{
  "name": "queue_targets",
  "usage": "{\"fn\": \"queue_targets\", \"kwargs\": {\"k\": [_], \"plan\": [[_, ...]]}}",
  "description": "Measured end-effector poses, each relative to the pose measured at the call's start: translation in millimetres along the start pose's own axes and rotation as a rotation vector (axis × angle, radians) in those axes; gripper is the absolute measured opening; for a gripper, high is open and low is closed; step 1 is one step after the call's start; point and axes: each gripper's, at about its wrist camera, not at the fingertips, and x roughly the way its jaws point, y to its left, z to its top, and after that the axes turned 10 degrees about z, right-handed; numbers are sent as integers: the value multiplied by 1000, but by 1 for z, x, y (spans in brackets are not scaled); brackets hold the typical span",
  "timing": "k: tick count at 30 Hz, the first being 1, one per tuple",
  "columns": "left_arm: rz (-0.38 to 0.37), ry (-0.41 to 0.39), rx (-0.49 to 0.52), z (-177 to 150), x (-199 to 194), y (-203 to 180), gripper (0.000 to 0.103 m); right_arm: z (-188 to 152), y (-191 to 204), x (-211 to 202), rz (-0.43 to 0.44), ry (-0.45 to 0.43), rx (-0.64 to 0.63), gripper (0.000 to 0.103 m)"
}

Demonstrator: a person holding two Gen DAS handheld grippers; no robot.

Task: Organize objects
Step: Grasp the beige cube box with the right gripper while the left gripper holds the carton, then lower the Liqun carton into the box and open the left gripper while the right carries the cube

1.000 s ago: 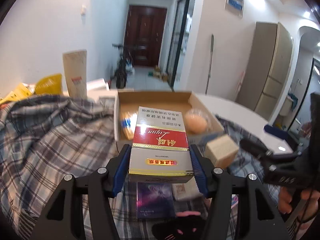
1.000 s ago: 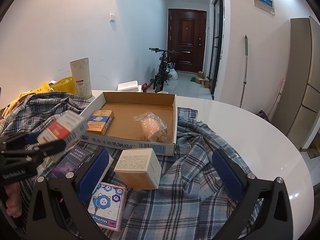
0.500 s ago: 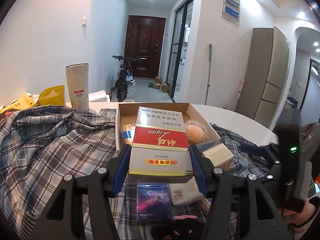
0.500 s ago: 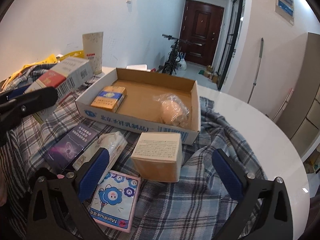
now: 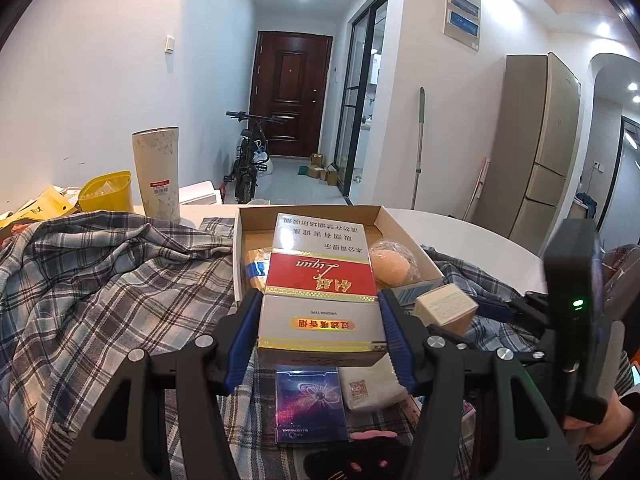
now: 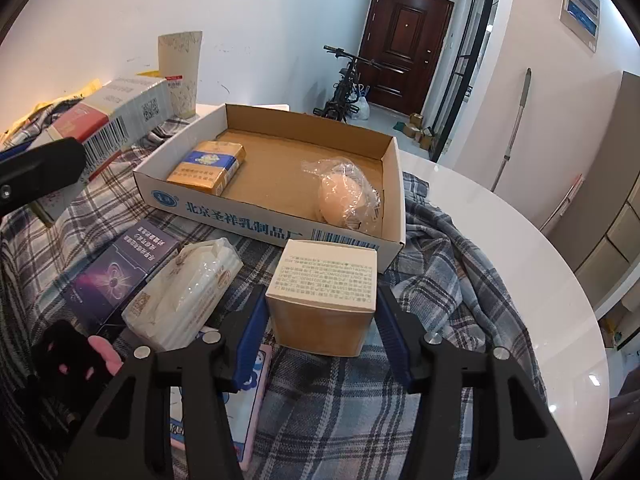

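Observation:
My left gripper (image 5: 318, 334) is shut on a red, white and gold carton (image 5: 320, 292), held in the air just short of an open cardboard tray (image 5: 306, 213). The carton also shows at the left of the right wrist view (image 6: 116, 114). The tray (image 6: 264, 216) holds a yellow cigarette pack (image 6: 208, 166) and a bagged round bun (image 6: 346, 200). My right gripper (image 6: 322, 330) has its blue pads on either side of a small tan cube box (image 6: 324, 298) that sits on the plaid cloth in front of the tray. The pads look a little apart from the box's sides.
On the plaid cloth (image 6: 440, 264) lie a dark purple box (image 6: 120, 270), a tissue pack (image 6: 188, 288) and a pink card pack (image 6: 248, 412). A tall cream cylinder (image 5: 157, 174) and yellow bags (image 5: 106, 192) stand at the back left. The white round table (image 6: 520, 264) shows at right.
My right gripper has moved forward and down, and its pads have closed in around the tan cube box. My left gripper holds the carton slightly higher and steadier.

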Motion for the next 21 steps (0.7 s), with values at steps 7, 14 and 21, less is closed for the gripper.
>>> {"fn": "queue_targets", "kwargs": {"k": [7, 14, 21], "plan": [[-5, 5, -28, 3, 0, 5, 60, 3, -15, -33, 65, -137, 78, 52], [0, 1, -25, 3, 0, 5, 60, 8, -20, -47, 56, -206, 101, 53], [36, -16, -28, 7, -1, 7, 60, 12, -21, -50, 33, -220, 93, 53]]}}
